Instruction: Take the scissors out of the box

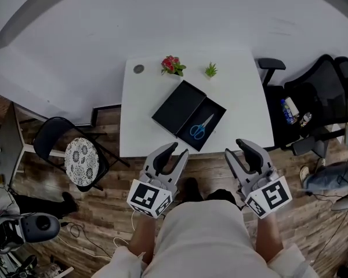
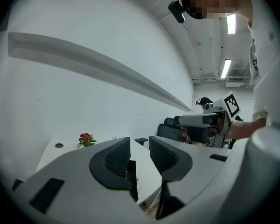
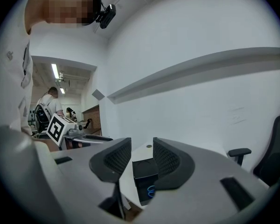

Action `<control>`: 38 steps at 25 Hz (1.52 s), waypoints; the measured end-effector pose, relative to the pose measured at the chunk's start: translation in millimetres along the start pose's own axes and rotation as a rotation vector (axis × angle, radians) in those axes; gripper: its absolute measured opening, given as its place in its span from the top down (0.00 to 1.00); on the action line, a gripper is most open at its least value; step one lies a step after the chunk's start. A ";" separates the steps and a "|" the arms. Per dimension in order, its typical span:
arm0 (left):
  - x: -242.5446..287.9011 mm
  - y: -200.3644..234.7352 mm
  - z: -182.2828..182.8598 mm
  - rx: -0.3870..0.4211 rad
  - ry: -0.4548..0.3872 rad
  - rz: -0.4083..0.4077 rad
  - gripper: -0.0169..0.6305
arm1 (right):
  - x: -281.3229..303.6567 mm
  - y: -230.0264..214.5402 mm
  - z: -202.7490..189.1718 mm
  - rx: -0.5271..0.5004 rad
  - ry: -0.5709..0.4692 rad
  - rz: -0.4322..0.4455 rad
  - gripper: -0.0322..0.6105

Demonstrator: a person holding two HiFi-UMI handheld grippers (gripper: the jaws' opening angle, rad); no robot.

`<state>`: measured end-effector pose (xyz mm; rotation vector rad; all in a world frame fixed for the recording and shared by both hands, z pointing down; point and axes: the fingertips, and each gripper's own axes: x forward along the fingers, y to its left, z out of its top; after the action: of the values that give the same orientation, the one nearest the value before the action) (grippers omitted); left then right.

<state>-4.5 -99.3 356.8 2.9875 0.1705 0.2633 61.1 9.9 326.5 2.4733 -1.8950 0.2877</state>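
A black box (image 1: 211,123) lies open on the white table (image 1: 243,97), its lid (image 1: 178,106) set against its left side. Blue-handled scissors (image 1: 200,127) lie inside the box. My left gripper (image 1: 175,151) hovers in front of the table's near edge, open and holding nothing. My right gripper (image 1: 239,148) is level with it to the right, also open and empty. In the right gripper view the box (image 3: 143,170) with the blue scissors handles (image 3: 150,191) shows between the jaws, well ahead. In the left gripper view my left gripper (image 2: 140,155) frames the table edge (image 2: 147,176).
A red flower pot (image 1: 172,65), a small green plant (image 1: 210,70) and a round grey cap (image 1: 138,69) stand along the table's far edge. A black office chair (image 1: 313,97) is at the right, a folding chair with a patterned cushion (image 1: 81,153) at the left.
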 end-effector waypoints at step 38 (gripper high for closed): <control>36.8 27.1 0.8 -0.081 0.024 0.409 0.76 | 114.1 -21.8 -98.8 -0.315 0.317 0.592 0.73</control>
<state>34.4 -121.4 366.0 2.9109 -0.4427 0.3384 96.9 -81.4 443.4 1.5311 -2.2603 0.3268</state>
